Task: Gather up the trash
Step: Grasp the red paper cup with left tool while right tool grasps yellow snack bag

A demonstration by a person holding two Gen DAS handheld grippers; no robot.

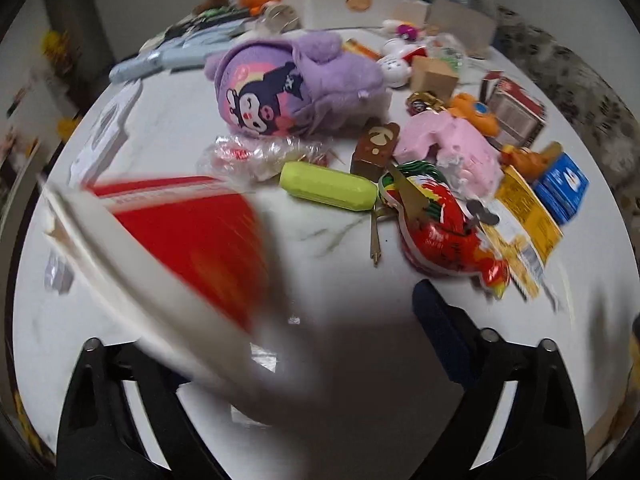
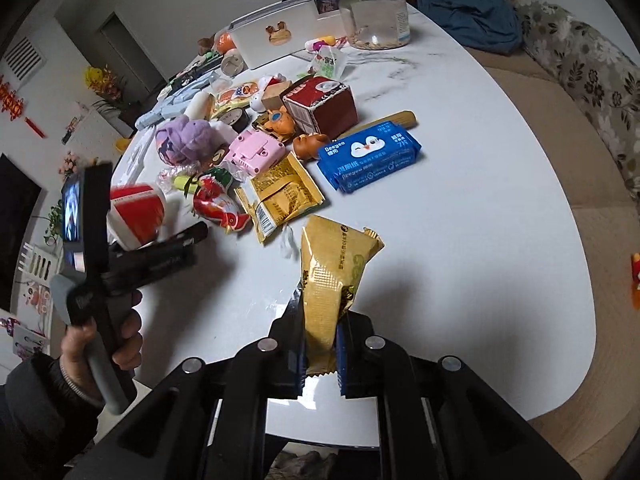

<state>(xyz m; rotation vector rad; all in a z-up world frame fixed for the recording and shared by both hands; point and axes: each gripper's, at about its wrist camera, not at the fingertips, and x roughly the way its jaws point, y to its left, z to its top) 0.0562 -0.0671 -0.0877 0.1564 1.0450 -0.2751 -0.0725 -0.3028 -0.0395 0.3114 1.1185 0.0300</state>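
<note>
My right gripper (image 2: pixel 320 344) is shut on a gold foil wrapper (image 2: pixel 332 276) and holds it upright above the white table (image 2: pixel 460 220). My left gripper (image 1: pixel 280 320) holds a red and white paper cup (image 1: pixel 192 240) tilted and blurred, low over the table; it also shows in the right wrist view (image 2: pixel 138 216), where the cup sits between the fingers. A red snack wrapper (image 1: pixel 444 224), a yellow sachet (image 2: pixel 280 196) and a clear crumpled wrapper (image 1: pixel 256 156) lie on the table ahead.
Toys and boxes crowd the table's middle: a purple plush (image 1: pixel 296 88), a pink toy (image 1: pixel 452 144), a green tube (image 1: pixel 328 186), a blue wipes pack (image 2: pixel 370 158), a brown box (image 2: pixel 320 106), a white bin (image 2: pixel 276 38) and a glass jar (image 2: pixel 378 10). A sofa (image 2: pixel 580 92) is at right.
</note>
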